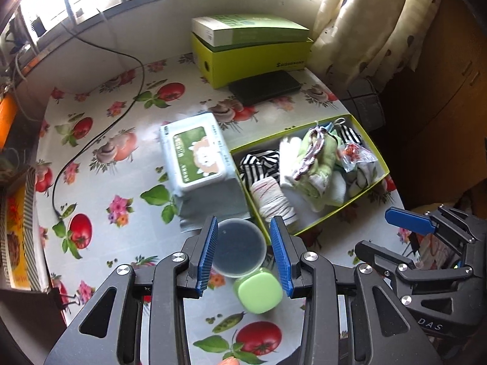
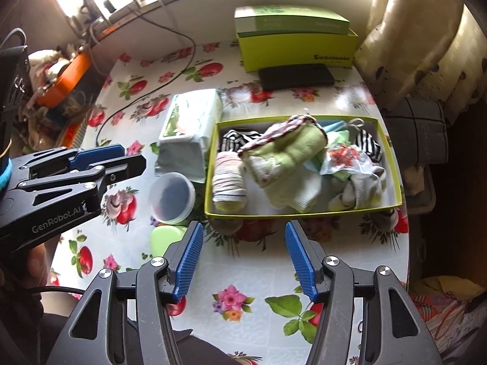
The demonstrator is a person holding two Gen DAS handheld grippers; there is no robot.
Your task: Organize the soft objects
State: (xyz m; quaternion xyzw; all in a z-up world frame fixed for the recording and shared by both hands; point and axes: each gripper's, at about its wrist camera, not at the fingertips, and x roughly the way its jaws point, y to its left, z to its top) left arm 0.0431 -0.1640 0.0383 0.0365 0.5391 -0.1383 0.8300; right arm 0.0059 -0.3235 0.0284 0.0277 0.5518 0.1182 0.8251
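Observation:
A green open box (image 2: 392, 164) (image 1: 369, 143) holds several soft things: a green towel (image 2: 289, 152) (image 1: 319, 164), a rolled striped sock (image 2: 228, 182) (image 1: 274, 200), striped cloth (image 2: 237, 140) and white socks (image 2: 359, 188). A pack of wet wipes (image 1: 194, 152) (image 2: 191, 121) lies left of the box. My left gripper (image 1: 245, 252) is open and empty above a round plastic tub (image 1: 240, 249). My right gripper (image 2: 243, 261) is open and empty just in front of the box.
A green soap case (image 1: 258, 289) (image 2: 166, 237) lies by the round tub (image 2: 172, 197). Stacked green boxes (image 1: 252, 48) and a black wallet (image 1: 264, 86) sit at the back. A black cable (image 1: 100, 133) runs across the left. A curtain (image 1: 371, 24) hangs at right.

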